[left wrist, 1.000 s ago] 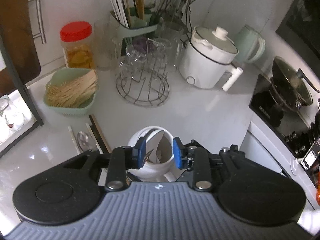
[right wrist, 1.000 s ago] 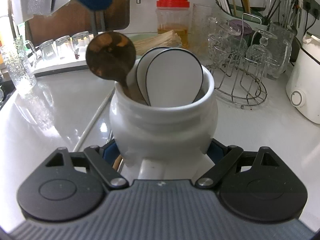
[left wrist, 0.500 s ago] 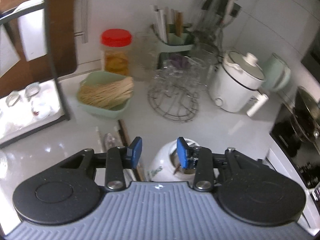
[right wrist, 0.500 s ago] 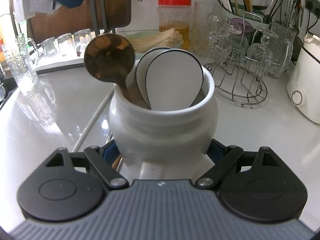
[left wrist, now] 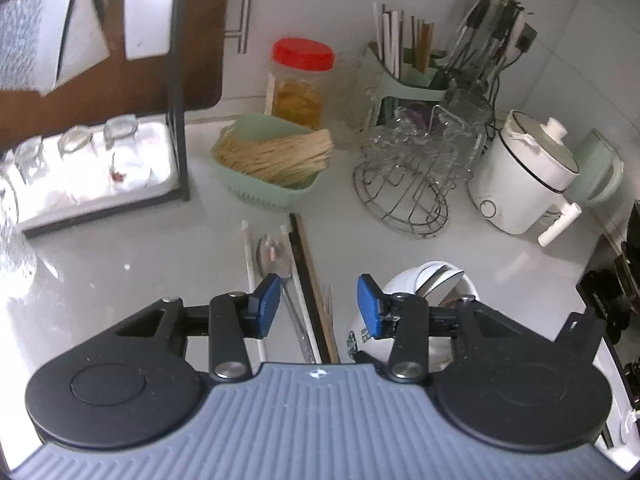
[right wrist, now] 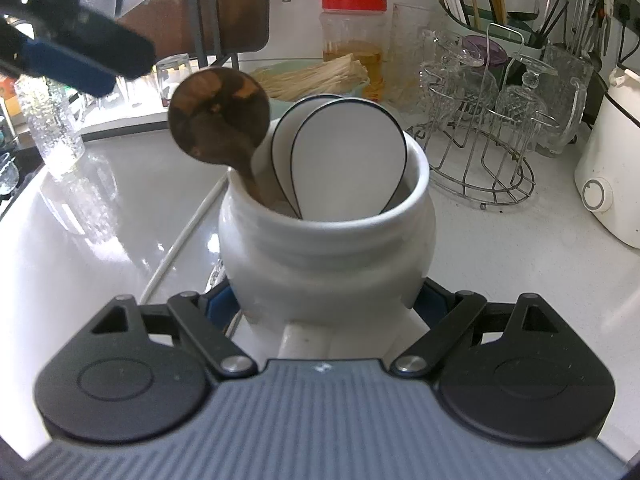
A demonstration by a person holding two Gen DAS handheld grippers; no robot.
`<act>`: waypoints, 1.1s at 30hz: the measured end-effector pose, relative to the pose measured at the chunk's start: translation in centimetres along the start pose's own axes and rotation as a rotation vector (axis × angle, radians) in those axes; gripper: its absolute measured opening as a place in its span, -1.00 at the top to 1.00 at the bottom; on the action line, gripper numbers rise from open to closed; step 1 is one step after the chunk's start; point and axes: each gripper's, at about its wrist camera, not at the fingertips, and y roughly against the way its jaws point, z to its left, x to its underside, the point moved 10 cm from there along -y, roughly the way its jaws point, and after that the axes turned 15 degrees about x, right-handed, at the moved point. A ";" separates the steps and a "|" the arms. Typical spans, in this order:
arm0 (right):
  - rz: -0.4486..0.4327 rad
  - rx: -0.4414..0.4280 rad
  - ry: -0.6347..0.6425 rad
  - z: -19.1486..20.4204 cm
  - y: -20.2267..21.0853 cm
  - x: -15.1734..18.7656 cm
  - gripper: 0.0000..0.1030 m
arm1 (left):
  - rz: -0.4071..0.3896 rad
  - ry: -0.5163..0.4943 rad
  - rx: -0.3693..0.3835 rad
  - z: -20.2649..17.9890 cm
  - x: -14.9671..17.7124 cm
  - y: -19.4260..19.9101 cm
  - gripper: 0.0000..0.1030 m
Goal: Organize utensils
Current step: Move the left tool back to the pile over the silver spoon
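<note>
The right tool's (right wrist: 327, 308) blue pads are mostly hidden behind the belly of the white ceramic crock (right wrist: 326, 236), and the crock's base is cut off by the tool body; still, the pads sit against both sides of it, so that tool is clamped on the crock where it stands on the counter (left wrist: 160, 264). Three utensils stand in the crock: one dark wooden spoon (right wrist: 219, 118) leaning toward ten o'clock and two white paddles with black rims (right wrist: 348, 160), one half covered by the other. The left tool (left wrist: 318, 304) hangs above the counter with nothing between its pads; its jaws have just been opening and stand about halfway apart. Under it, running from twelve to six o'clock, lie the loose utensils: one metal spoon (left wrist: 273, 256), a white chopstick (left wrist: 251, 264), a dark chopstick (left wrist: 308, 276) and what looks like a small fork (left wrist: 328, 308), though their lower ends vanish under the tool and I cannot count them surely. At its three o'clock the crock shows partly, behind the right finger.
</note>
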 end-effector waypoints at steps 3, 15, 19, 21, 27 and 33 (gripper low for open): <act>-0.009 -0.005 0.002 -0.1 0.3 0.3 -0.77 | -0.003 0.022 -0.013 0.5 0.9 -0.2 0.06; -0.020 -0.019 0.006 -0.7 1.1 1.1 -0.77 | -0.028 0.051 -0.055 1.1 4.3 -0.8 0.07; -0.019 -0.033 0.024 -0.7 1.2 1.2 -0.77 | -0.033 0.086 -0.069 2.1 5.1 -1.5 0.07; -0.015 -0.037 0.030 -0.7 1.2 1.2 -0.77 | -0.041 0.101 -0.081 2.8 5.2 -2.2 0.07; -0.026 -0.040 0.037 -0.6 1.3 1.4 -0.77 | -0.043 0.137 -0.099 5.4 5.0 -5.0 0.07; -0.023 -0.046 0.044 -0.6 1.4 1.3 -0.77 | -0.067 0.119 -0.054 6.2 3.8 -7.9 0.07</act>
